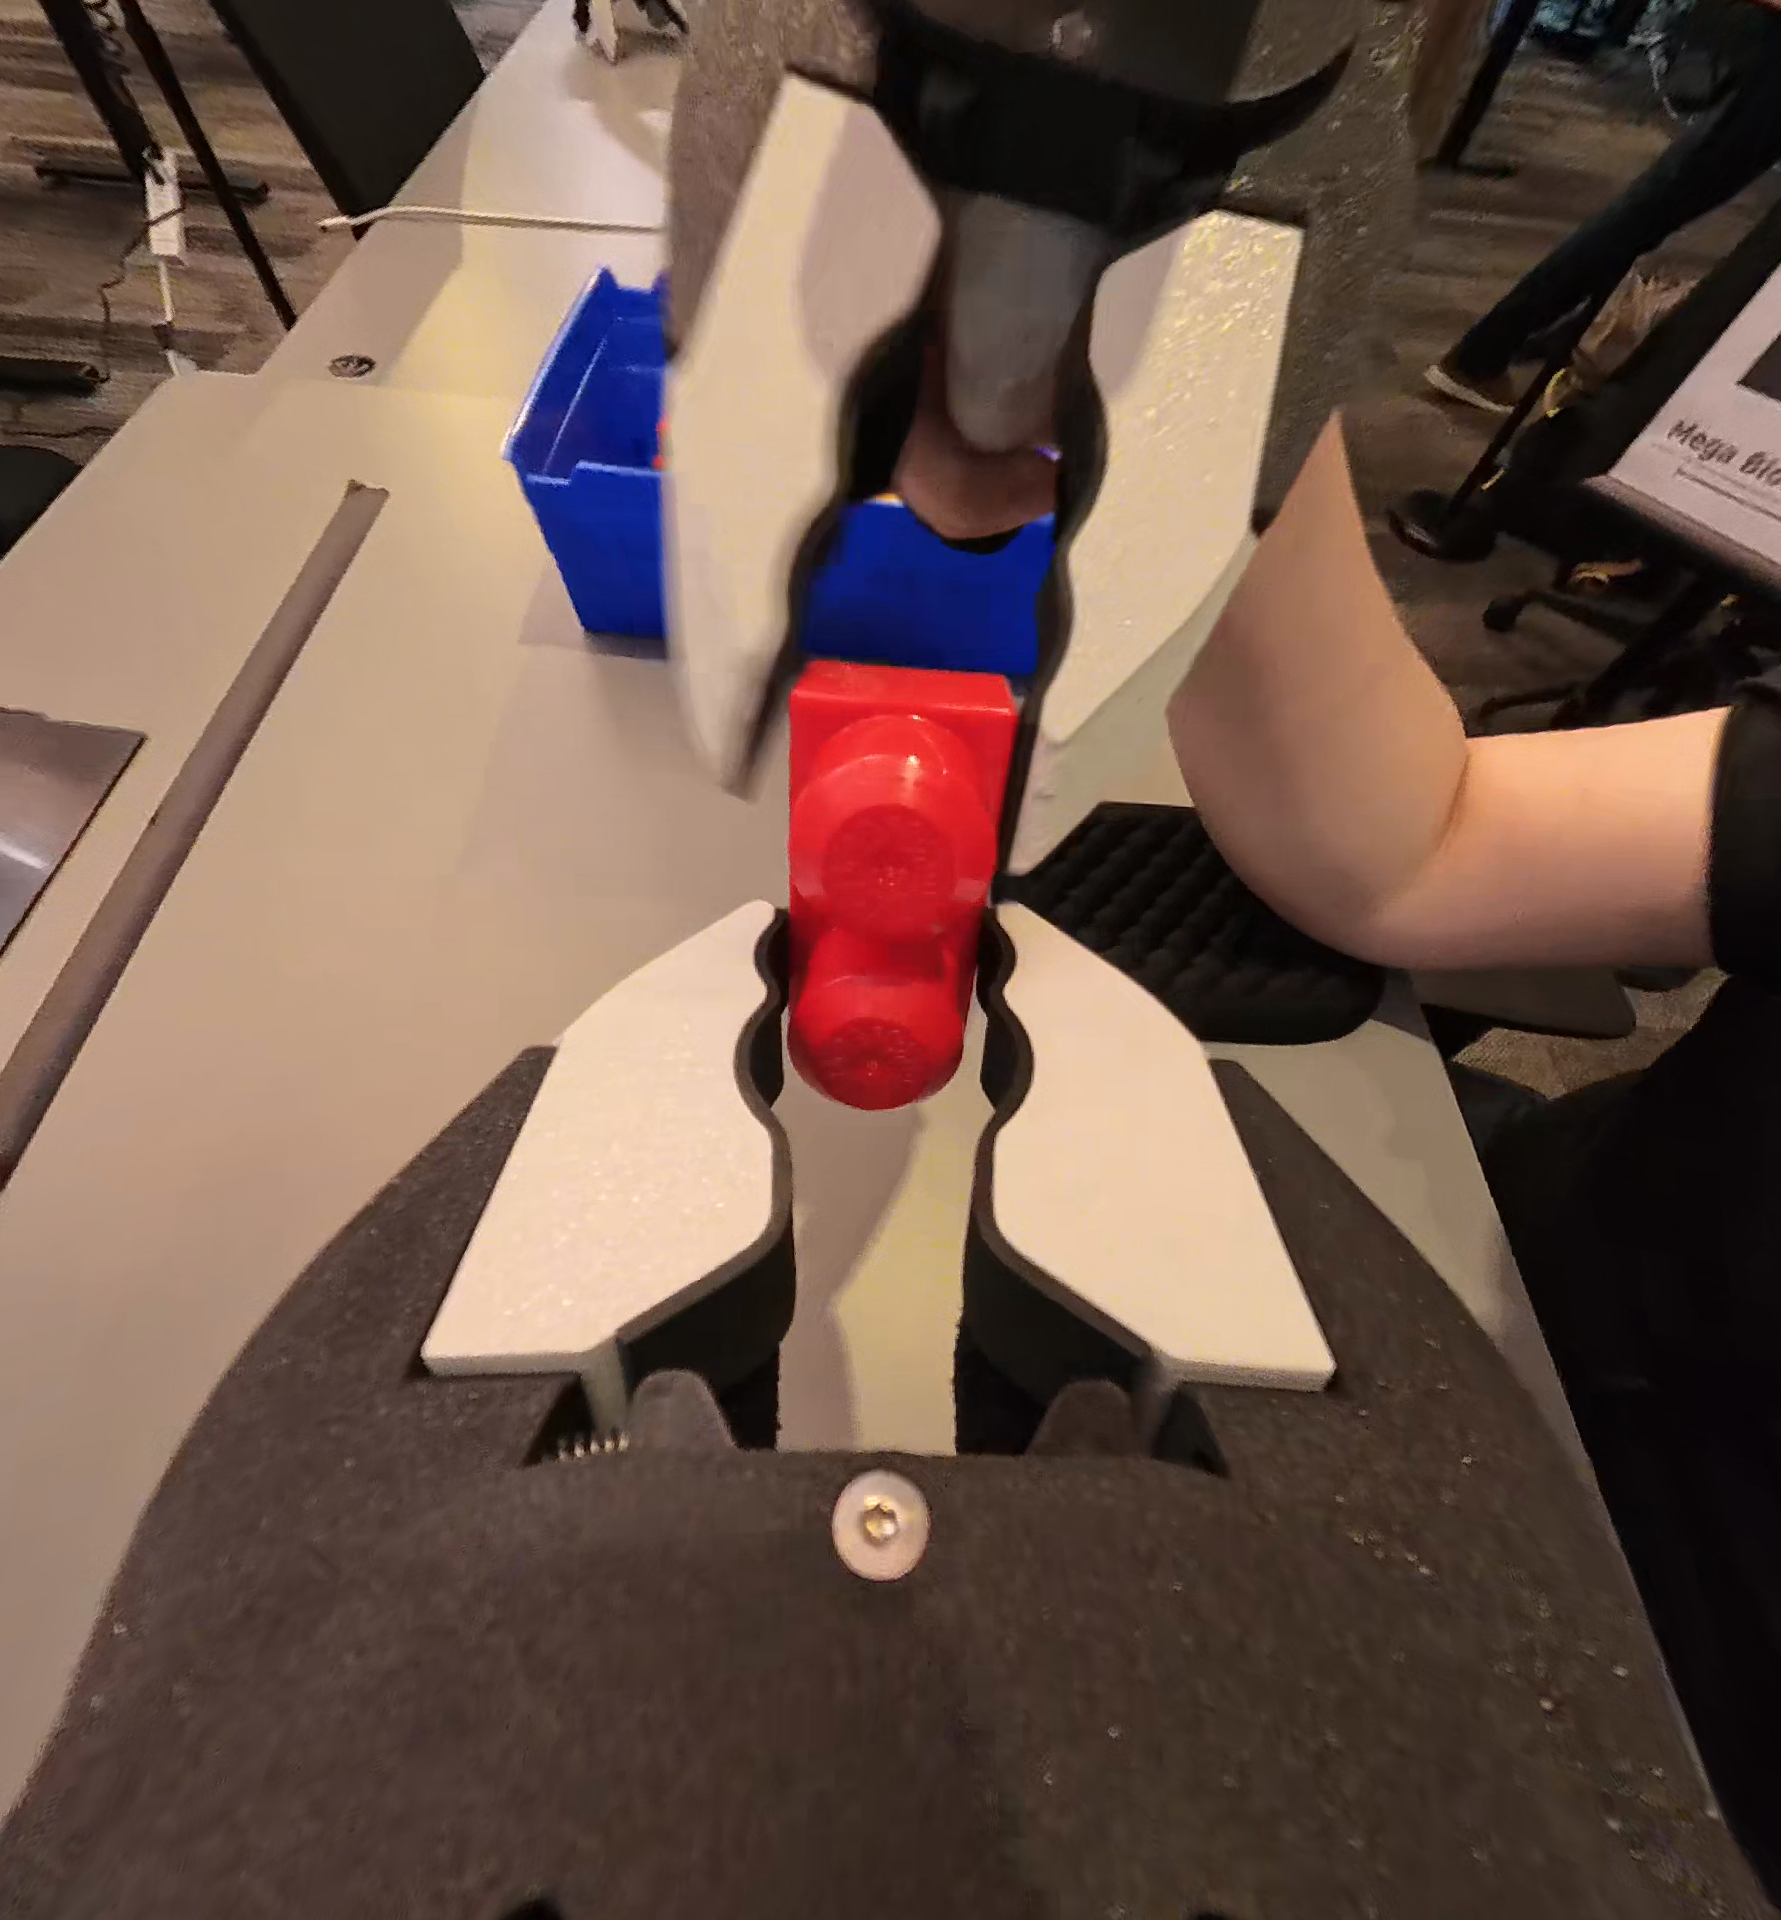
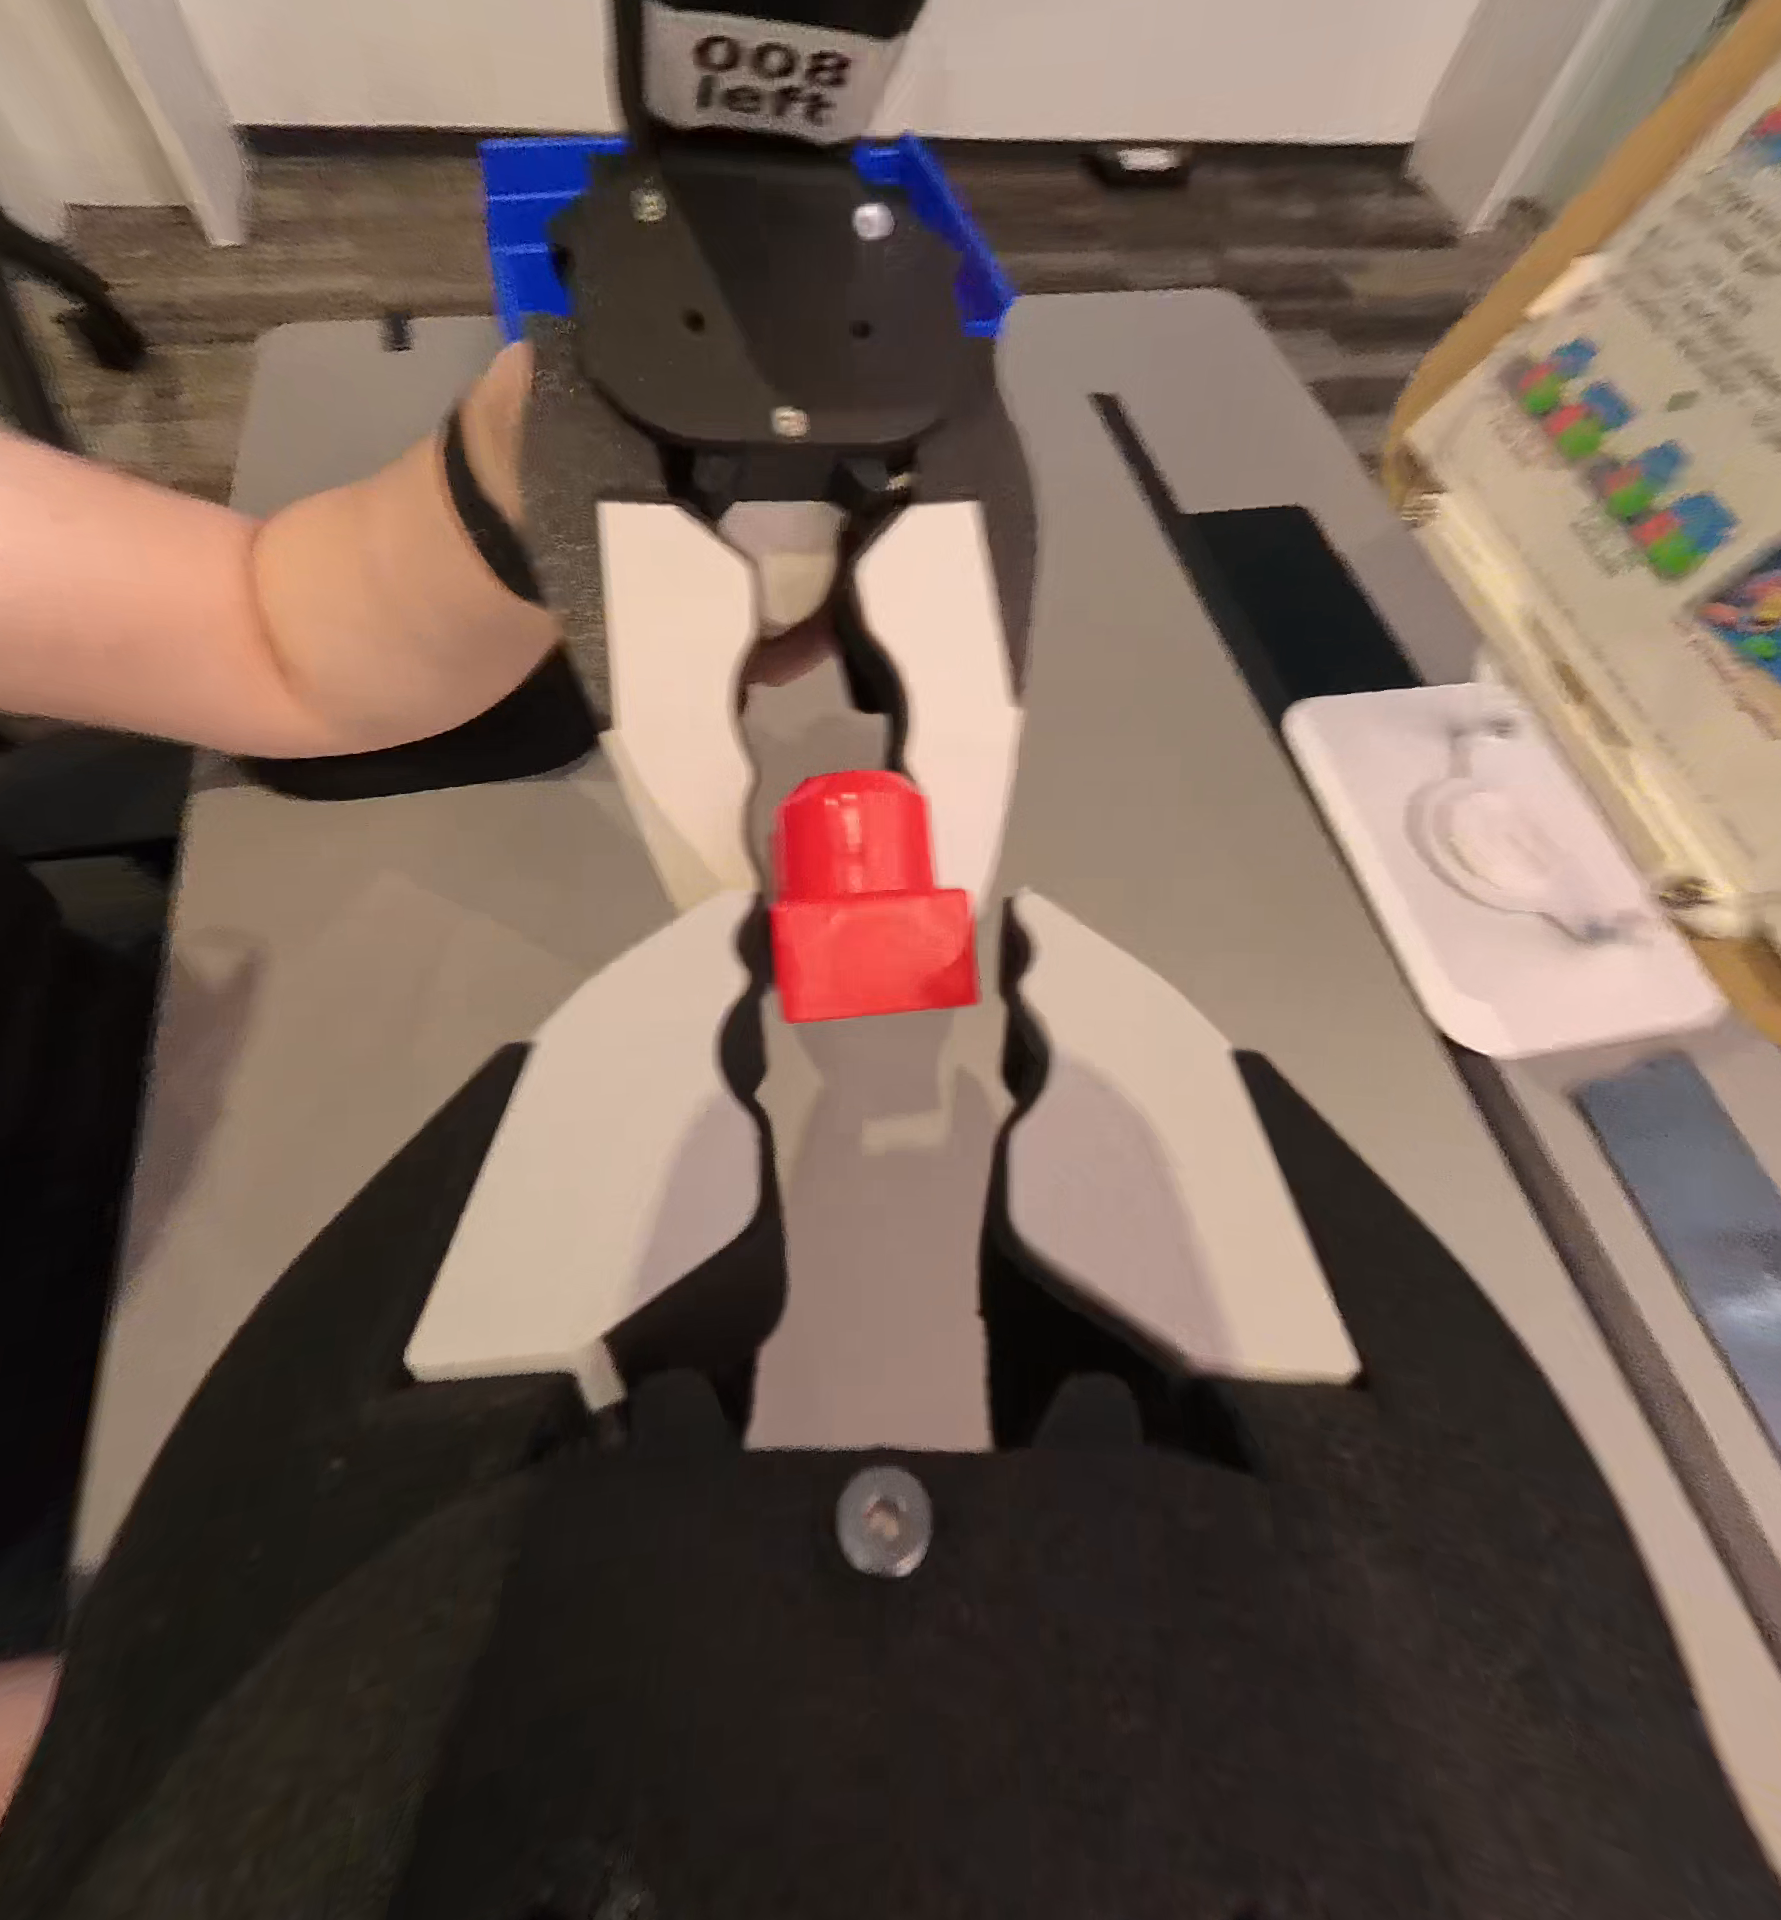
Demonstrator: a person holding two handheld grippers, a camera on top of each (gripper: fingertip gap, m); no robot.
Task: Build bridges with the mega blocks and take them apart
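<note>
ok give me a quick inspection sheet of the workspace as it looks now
surface: grey table, mostly bare, with a long dark slot in it.
job's things: one red block, studs toward the left wrist camera; blue bin behind it.
clutter: white tray, dark flat strip, printed instruction board along the edge.
grippers: left gripper shut on the red block; right gripper open around the block's other end, contact unclear.
cables: white cable on the far table.
surroundings: carpet floor, stands, a person's legs far off.
</note>
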